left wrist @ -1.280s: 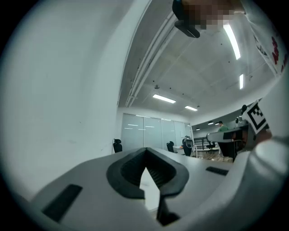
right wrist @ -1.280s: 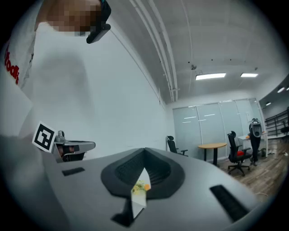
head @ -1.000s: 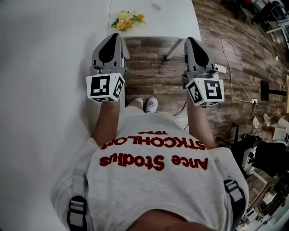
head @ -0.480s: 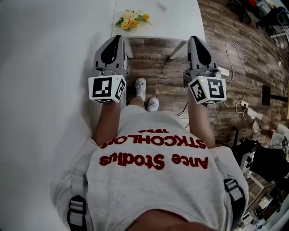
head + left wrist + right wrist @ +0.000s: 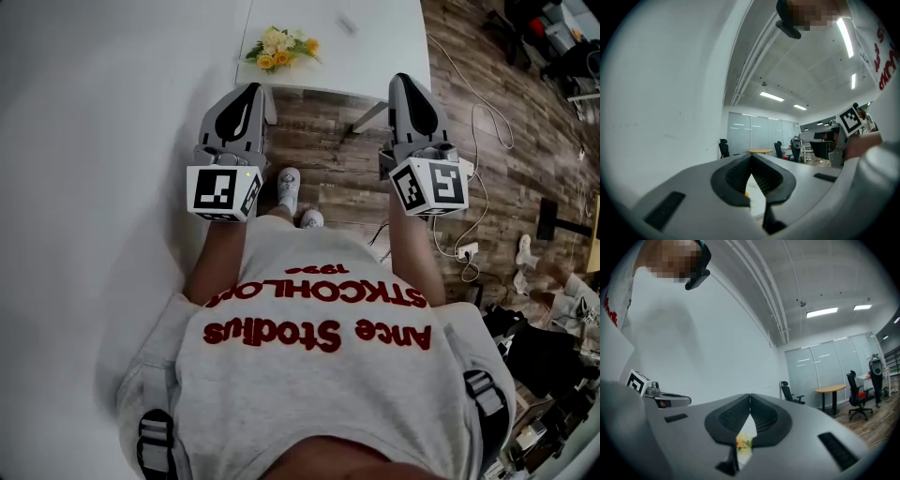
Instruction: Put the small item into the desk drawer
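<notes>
Left claw (image 5: 251, 90) and right claw (image 5: 404, 81) both pressed together, nothing between them, held above wooden floor (image 5: 328, 141) short of the white table's (image 5: 384, 56) near edge, small grey item (image 5: 345, 24) lying mid-table, yellow flowers (image 5: 281, 49) at its near-left corner

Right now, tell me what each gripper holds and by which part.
Nothing is held: the left gripper and right gripper are both shut and empty.

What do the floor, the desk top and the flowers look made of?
Floor: wood or wood-look laminate, matt; brown planks with grain.
Desk top: smooth white board, probably laminate; even, no grain.
Flowers: possibly artificial; too small to tell.
</notes>
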